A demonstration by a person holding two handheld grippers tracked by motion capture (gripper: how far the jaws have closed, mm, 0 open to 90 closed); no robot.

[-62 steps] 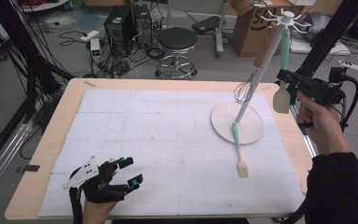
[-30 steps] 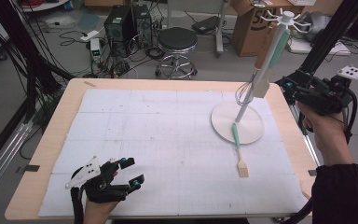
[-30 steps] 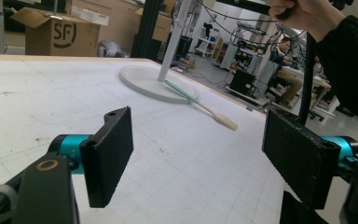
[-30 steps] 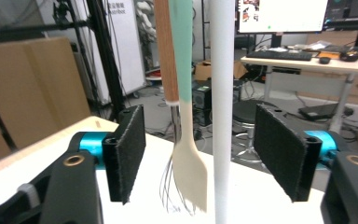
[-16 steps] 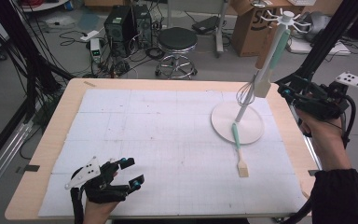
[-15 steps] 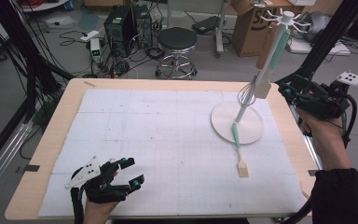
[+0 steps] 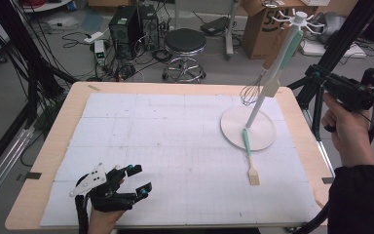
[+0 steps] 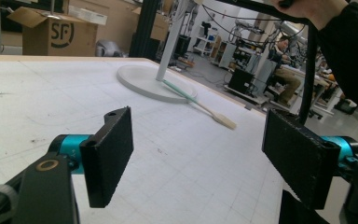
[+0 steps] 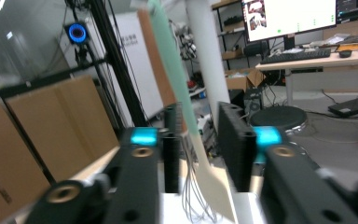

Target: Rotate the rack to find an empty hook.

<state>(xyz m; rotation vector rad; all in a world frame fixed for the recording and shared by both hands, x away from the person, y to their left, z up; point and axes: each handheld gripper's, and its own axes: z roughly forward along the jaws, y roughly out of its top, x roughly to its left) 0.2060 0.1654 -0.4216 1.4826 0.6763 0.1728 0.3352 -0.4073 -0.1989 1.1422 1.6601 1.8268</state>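
Green-handled spatula [image 7: 278,73] hangs from the top of the white rack [image 7: 233,131], next to a whisk [image 7: 248,92], near the far right corner of the desk [image 7: 175,87]. The right claw [image 7: 316,75] is off the right edge. Its jaws have just been closing and have a small gap, with nothing between them. The left claw [image 7: 141,179] rests wide apart and empty at the near left corner. If the hand bumps the rack, it could wobble and the spatula might slip off its hook, landing on the other spatula [image 7: 248,156] lying below.
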